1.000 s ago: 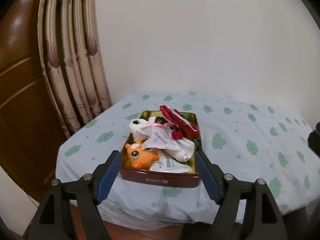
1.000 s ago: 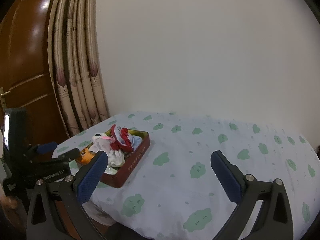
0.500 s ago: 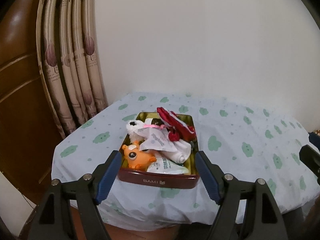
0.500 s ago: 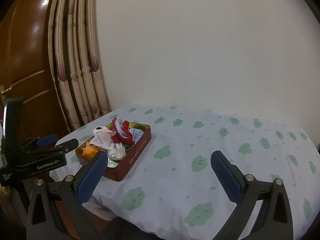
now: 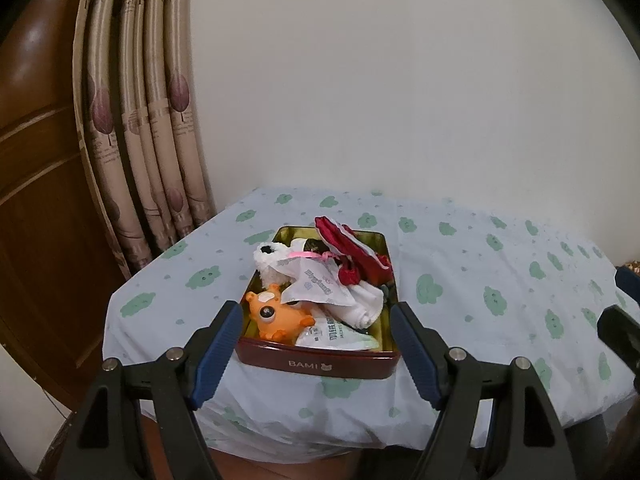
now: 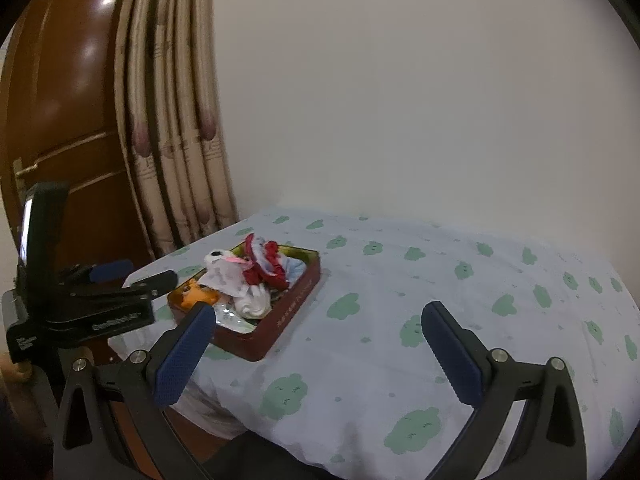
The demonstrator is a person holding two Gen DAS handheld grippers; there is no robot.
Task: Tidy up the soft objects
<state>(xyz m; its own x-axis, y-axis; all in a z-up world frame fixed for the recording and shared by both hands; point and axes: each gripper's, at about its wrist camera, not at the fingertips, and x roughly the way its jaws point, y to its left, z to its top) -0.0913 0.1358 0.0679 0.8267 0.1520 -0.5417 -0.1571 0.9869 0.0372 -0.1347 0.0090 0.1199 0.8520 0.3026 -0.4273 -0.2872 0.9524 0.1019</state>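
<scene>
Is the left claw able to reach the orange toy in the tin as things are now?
Probably yes. The left claw is open, empty and aimed at the tin. The orange toy lies at the near corner, uncovered on its near side.

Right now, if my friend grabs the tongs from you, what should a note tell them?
Left tongs: open, empty, hovering just short of the near end of the red tin.
Right tongs: open, empty, over bare tablecloth to the tin's right.
Things: the tin sits near the table's left corner, piled with an orange toy, a white plush, a rolled white sock, red fabric and soft packets.
Done: nothing is outside the tin or gripped.
Left: judging by the jumble, the sorting itself.
</scene>
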